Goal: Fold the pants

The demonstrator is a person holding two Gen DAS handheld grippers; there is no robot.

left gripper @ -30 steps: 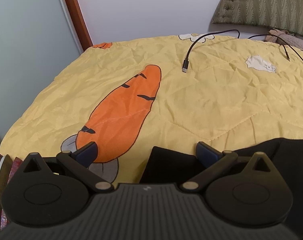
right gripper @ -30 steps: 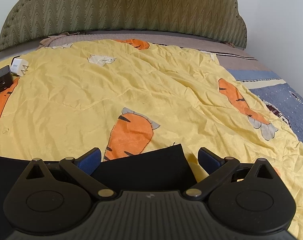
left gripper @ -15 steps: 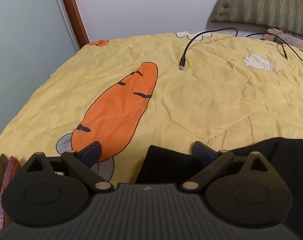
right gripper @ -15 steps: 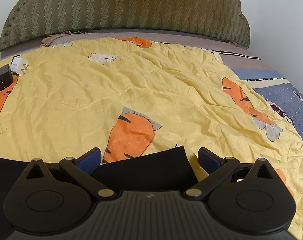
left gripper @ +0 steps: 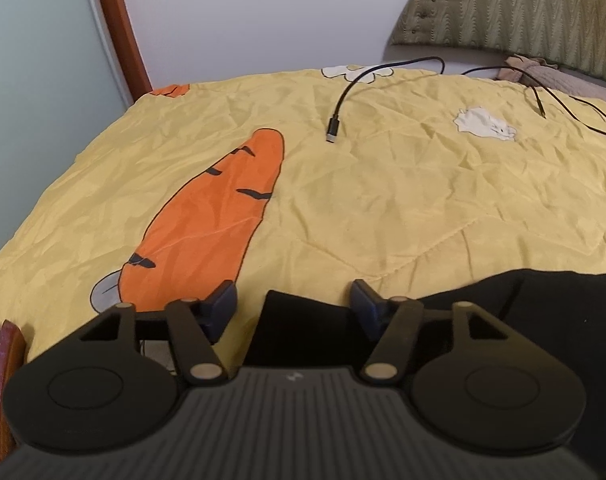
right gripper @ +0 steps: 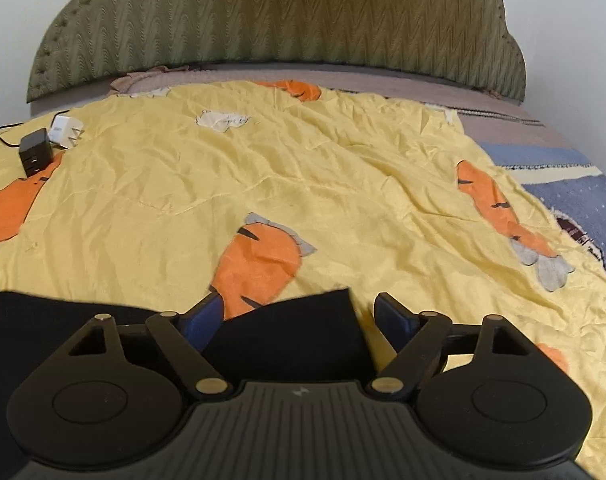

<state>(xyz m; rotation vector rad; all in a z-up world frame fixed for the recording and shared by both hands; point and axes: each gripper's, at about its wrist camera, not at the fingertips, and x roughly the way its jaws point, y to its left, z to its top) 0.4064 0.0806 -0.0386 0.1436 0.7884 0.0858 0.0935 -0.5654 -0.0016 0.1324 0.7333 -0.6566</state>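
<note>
Left wrist view: one left claw (left gripper: 294,300), spread wide and empty, straddles a corner of one black pants (left gripper: 303,320) lying flat on the yellow quilt (left gripper: 383,208). One right claw (right gripper: 299,316), equally wide and empty, frames another corner.

Left gripper (left gripper: 294,300) and right gripper (right gripper: 299,314), both jaws wide apart.

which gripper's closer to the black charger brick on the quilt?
Likely left. The charger brick sits far left in the right gripper's view, well ahead of it. The left gripper works that side, but its camera doesn't show the brick, only cables. Both are open over the pants.
</note>
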